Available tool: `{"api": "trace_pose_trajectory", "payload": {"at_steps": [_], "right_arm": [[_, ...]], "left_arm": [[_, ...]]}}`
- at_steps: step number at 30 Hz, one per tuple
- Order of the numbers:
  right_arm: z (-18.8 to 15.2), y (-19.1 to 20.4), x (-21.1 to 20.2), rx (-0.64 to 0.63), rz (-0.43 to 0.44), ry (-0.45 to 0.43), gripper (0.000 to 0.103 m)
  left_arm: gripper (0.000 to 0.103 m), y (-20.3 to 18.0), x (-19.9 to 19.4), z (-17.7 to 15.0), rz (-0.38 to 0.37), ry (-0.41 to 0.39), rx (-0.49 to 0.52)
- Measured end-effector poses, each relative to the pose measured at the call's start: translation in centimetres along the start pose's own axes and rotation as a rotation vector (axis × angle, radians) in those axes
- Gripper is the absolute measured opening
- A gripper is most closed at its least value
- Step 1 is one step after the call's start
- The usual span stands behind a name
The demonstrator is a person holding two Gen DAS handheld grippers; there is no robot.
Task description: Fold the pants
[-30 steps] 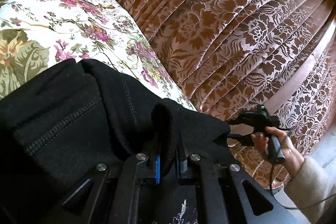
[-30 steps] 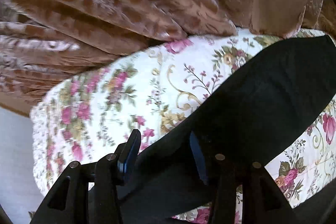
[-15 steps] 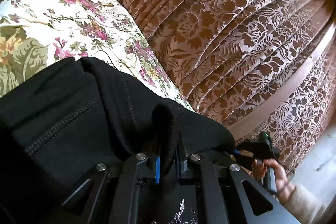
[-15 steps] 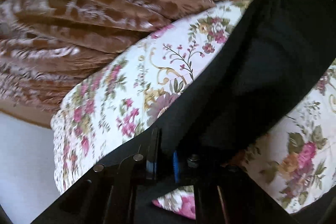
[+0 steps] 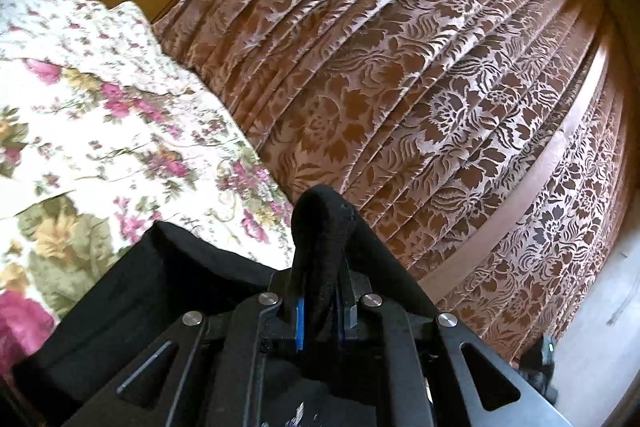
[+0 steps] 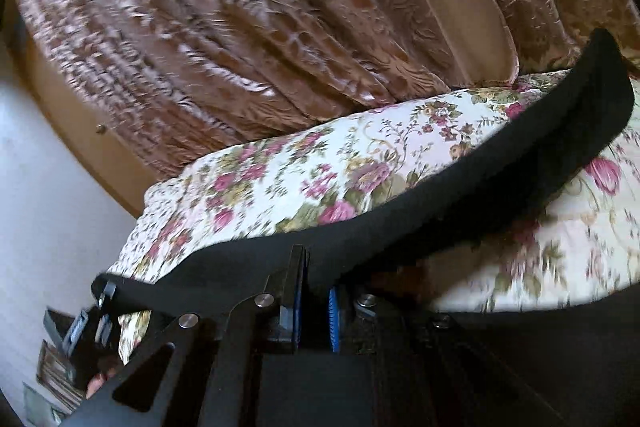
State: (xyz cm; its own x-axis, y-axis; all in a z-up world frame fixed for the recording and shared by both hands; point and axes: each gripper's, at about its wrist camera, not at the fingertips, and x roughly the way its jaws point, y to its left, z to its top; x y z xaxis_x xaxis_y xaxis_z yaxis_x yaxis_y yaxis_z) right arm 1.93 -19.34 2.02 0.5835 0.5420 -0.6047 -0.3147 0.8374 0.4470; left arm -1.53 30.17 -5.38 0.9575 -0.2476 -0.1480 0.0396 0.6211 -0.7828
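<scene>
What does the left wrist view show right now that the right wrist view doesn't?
Only the left wrist view shows the left gripper pinching a bunched black fold of the pants. Only the right wrist view shows the right gripper clamped on a long edge of the pants stretching off to the right. Both show the floral bedspread and brown patterned curtain.

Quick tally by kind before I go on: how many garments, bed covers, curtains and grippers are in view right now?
Black pants: 1
Floral bedspread: 1
Brown patterned curtain: 1
Grippers: 2, left gripper and right gripper, both with jaws shut on the pants
Total: 5
</scene>
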Motion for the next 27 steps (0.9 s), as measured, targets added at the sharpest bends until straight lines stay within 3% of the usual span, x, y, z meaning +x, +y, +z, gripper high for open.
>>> {"api": "trace_pose_trajectory", "payload": {"at_steps": [4, 9, 13, 20, 23, 27], "right_arm": [[-4.5, -0.4, -0.7, 0.068, 0.037, -0.004, 0.010], [-10.0, -2.4, 0.6, 0.142, 0.064, 0.036, 0.009], [-11.6, -4.1, 1.8, 0.188, 0.083, 0.043, 0.008], [-11.7, -3.9, 2.0, 0.154, 0.086, 0.022, 0.007], [-11.9, -4.0, 1.8, 0.146, 0.087, 0.019, 0.008], [-11.9, -3.9, 1.7, 0.141, 0.087, 0.017, 0.009]], "left_arm": [[0.010, 2.5, -0.9, -0.7, 0.050, 0.042, -0.051], [0.017, 4.3, -2.7, -2.1, 0.113, 0.129, 0.000], [0.031, 5.3, -3.7, -2.6, 0.069, 0.154, -0.116], [0.068, 6.4, -5.2, -3.3, -0.044, 0.133, -0.385], [0.071, 6.9, -5.6, -3.6, -0.103, 0.122, -0.510], [0.074, 6.3, -5.2, -3.7, -0.092, 0.135, -0.505]]}}
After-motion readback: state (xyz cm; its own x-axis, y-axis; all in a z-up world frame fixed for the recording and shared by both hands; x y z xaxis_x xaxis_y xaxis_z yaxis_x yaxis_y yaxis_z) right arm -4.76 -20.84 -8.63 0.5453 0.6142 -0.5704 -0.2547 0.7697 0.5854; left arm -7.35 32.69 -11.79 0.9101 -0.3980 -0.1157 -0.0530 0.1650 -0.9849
